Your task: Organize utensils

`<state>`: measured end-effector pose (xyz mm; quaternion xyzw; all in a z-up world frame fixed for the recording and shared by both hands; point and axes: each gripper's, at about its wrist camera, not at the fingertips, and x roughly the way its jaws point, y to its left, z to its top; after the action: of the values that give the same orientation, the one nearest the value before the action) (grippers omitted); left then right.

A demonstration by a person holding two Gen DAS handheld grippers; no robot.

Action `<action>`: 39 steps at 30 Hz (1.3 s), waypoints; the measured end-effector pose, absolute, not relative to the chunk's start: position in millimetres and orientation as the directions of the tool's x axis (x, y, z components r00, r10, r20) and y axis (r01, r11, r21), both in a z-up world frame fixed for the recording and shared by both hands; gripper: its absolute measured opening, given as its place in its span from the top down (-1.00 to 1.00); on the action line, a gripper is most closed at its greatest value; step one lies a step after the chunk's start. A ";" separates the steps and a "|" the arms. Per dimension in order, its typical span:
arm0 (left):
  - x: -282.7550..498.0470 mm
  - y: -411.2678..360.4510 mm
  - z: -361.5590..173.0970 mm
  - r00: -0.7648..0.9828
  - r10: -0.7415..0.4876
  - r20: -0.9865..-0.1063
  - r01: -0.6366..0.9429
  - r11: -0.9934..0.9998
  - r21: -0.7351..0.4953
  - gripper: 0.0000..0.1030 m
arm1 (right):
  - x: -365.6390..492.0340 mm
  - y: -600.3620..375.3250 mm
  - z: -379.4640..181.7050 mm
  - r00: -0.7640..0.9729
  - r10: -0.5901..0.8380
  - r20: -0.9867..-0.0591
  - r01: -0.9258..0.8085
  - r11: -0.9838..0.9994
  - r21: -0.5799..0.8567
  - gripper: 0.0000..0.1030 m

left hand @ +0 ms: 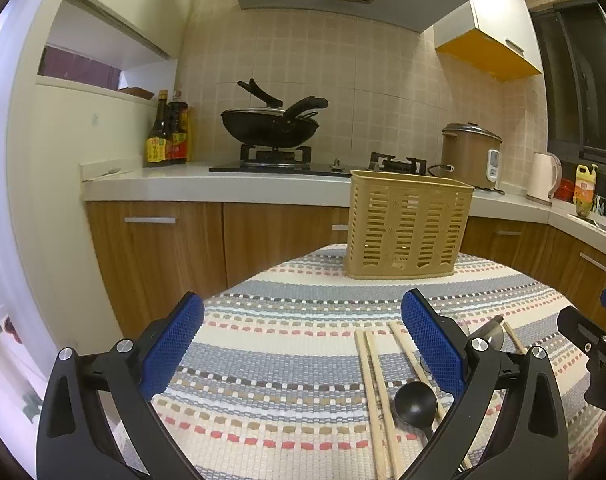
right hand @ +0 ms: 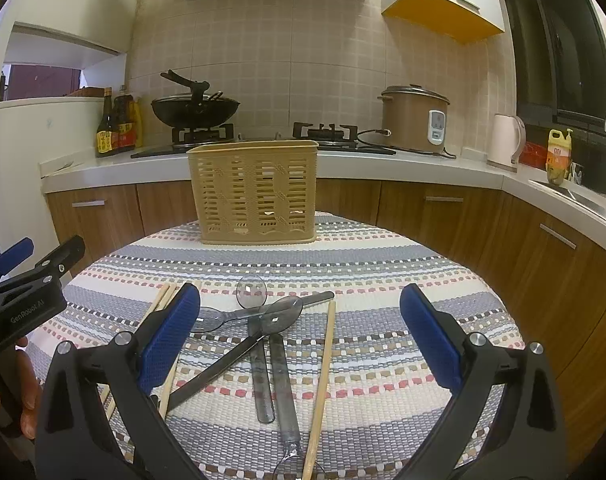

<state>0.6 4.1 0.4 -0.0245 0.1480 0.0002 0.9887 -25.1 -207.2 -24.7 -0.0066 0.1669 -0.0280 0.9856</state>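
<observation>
A tan slotted utensil basket [left hand: 407, 226] [right hand: 257, 192] stands upright at the far side of the striped tablecloth. My left gripper [left hand: 303, 344] is open and empty above the cloth; wooden chopsticks [left hand: 377, 392] and a black spoon [left hand: 415, 402] lie near its right finger. My right gripper [right hand: 301, 340] is open and empty over a heap of clear plastic spoons [right hand: 281, 316], a dark knife-like utensil [right hand: 219, 368] and a single chopstick [right hand: 323, 380]. More chopsticks [right hand: 161, 304] lie partly hidden behind its left finger.
The striped cloth [right hand: 383, 280] covers a round table. Behind it runs a counter [left hand: 223, 184] with a wok [left hand: 269, 124], sauce bottles [left hand: 167, 132], a rice cooker [right hand: 417, 118] and a kettle [right hand: 507, 140]. The other gripper [right hand: 23, 292] shows at the left edge.
</observation>
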 end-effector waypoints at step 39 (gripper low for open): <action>2.7 8.7 -5.3 0.954 -0.004 -0.301 -0.016 0.998 -0.066 -0.87 | -24.0 -202.9 -27.0 0.942 -0.051 -0.332 0.043 0.999 -0.033 -0.86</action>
<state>2.7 8.7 -5.3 -0.0339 0.1520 0.0030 0.9878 -24.0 -202.9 -27.0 -0.0125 0.1690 -0.0238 0.9853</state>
